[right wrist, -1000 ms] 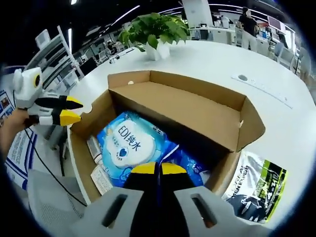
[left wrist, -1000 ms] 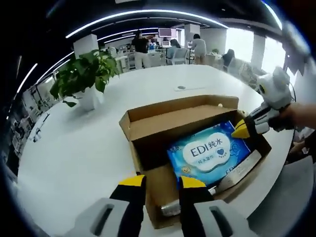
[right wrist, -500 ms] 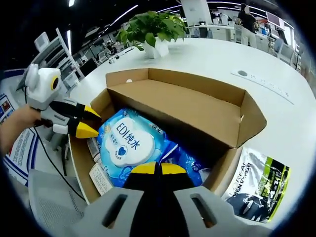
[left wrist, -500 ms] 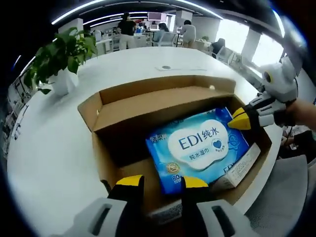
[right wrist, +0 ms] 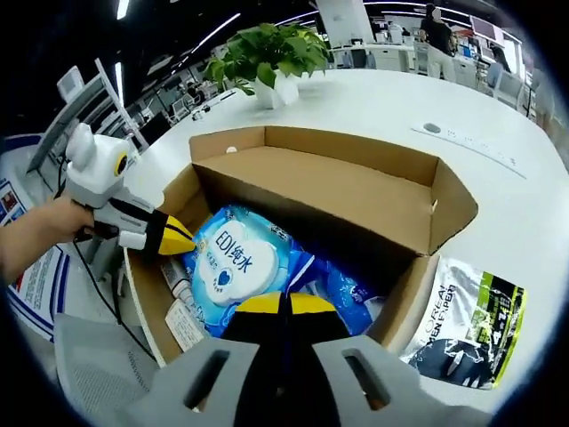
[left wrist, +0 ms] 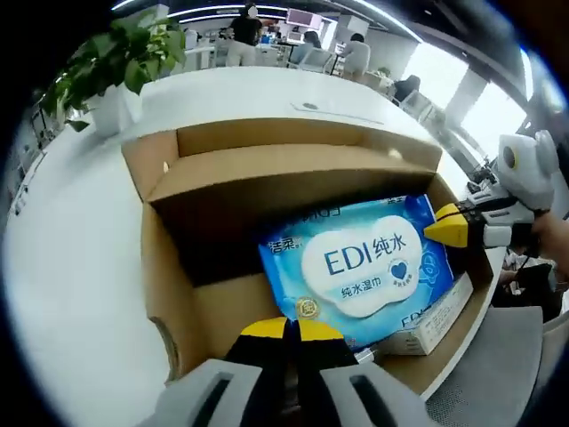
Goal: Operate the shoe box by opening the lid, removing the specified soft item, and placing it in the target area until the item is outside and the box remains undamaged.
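Since a second ago, the left gripper [left wrist: 286, 327] is clenched empty; the right gripper [right wrist: 284, 302] is clenched too. Inside the open box [left wrist: 169, 267], the wipes pack [left wrist: 360, 267] could be torn if pinched carelessly.

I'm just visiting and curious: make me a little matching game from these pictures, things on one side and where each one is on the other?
Things:
1. blue wet-wipes pack
2. potted plant
3. black and green printed bag
4. left tool

Places:
A. on the white table beyond the box
B. flat on the table beside the box
C. inside the open cardboard box
D. tips at the pack's edge

Pairs: 1-C, 2-A, 3-B, 4-D
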Demonstrator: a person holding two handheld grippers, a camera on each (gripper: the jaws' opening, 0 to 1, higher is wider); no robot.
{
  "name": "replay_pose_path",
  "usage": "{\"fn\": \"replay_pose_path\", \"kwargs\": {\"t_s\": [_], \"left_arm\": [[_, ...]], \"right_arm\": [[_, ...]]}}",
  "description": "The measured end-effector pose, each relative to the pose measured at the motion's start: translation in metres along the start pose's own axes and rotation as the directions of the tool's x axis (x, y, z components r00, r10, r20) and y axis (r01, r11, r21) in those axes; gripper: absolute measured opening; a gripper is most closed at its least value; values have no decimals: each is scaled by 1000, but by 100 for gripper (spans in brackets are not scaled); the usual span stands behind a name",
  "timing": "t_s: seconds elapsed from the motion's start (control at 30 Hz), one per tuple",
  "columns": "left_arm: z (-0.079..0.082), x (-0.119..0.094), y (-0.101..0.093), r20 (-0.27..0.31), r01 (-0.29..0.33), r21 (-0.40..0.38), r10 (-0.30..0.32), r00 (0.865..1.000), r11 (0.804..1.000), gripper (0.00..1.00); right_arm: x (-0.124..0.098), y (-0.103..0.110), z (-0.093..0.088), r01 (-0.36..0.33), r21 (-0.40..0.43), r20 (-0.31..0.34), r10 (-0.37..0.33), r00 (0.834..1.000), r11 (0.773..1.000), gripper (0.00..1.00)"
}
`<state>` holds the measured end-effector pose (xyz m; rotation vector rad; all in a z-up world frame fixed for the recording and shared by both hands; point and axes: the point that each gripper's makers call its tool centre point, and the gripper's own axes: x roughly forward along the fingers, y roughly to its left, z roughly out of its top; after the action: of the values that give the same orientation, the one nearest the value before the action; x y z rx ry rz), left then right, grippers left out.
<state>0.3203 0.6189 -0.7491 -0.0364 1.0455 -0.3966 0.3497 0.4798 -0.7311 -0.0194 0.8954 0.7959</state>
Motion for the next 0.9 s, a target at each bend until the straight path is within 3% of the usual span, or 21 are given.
{"fn": "replay_pose_path", "kwargs": {"t_s": [0.53, 0.9], "left_arm": [[8, -19, -5, 94, 24, -57, -19, 995, 998, 0], [27, -47, -19, 177, 55, -54, -44, 983, 997, 0]], "right_arm": [[-14, 8, 16, -21, 71, 101, 14, 995, 997, 0], [-32, 5, 34, -55, 159, 162, 29, 986, 986, 0]]}}
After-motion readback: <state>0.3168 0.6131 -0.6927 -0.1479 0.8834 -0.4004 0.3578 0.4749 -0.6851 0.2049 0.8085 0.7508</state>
